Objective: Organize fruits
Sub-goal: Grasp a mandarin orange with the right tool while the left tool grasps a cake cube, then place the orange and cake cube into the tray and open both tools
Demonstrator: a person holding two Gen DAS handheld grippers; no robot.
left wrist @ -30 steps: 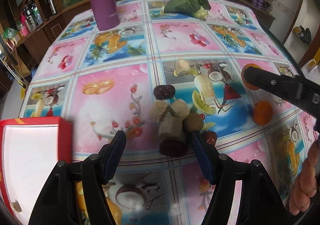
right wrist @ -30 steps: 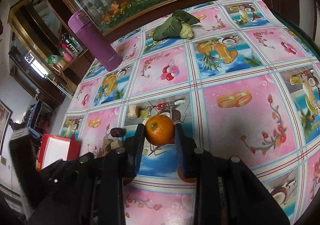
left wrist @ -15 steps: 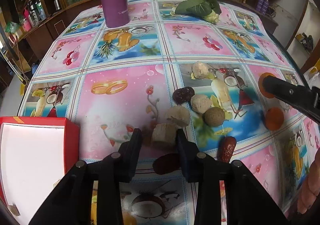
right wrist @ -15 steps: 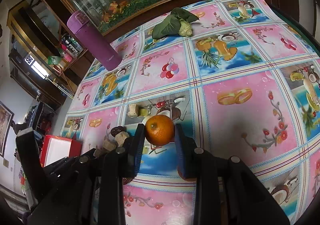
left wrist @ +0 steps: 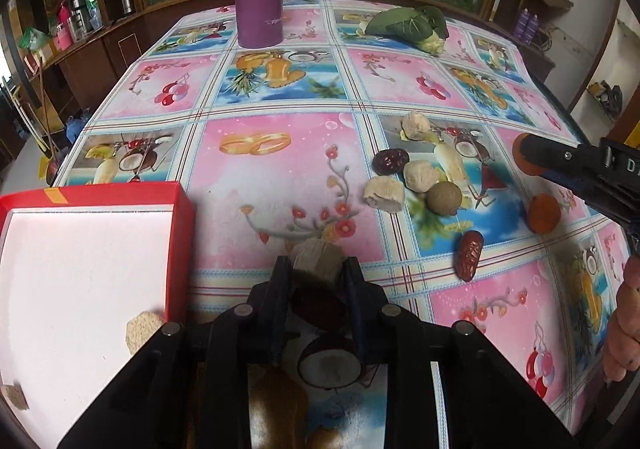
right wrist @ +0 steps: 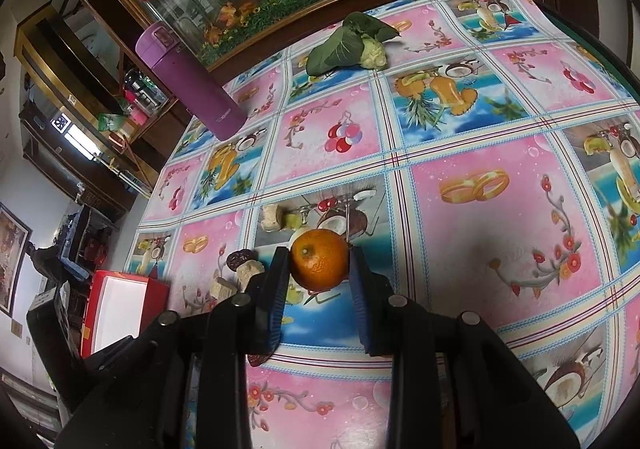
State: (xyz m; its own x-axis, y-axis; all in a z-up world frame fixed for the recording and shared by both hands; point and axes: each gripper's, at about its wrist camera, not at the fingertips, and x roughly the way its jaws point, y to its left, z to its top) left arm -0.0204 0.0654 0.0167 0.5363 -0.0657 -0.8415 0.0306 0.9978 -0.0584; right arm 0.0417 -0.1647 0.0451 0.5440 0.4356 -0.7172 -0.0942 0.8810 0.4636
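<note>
- The left gripper is gripping a tan chunk between its fingers at the lower centre of the left view, just right of the red box
- The box is sitting at the lower left, holding only two tan pieces: one by its near right wall, one at the bottom left edge
- The right gripper is clamping an orange at the centre of its view, lifted off the worktop, well apart from the box
- Still lying loose right of centre in the left view: a second orange, two red dates, a brown ball and three more tan pieces
- Judging by this, the sorting is looking early, with most fruit still waiting
</note>
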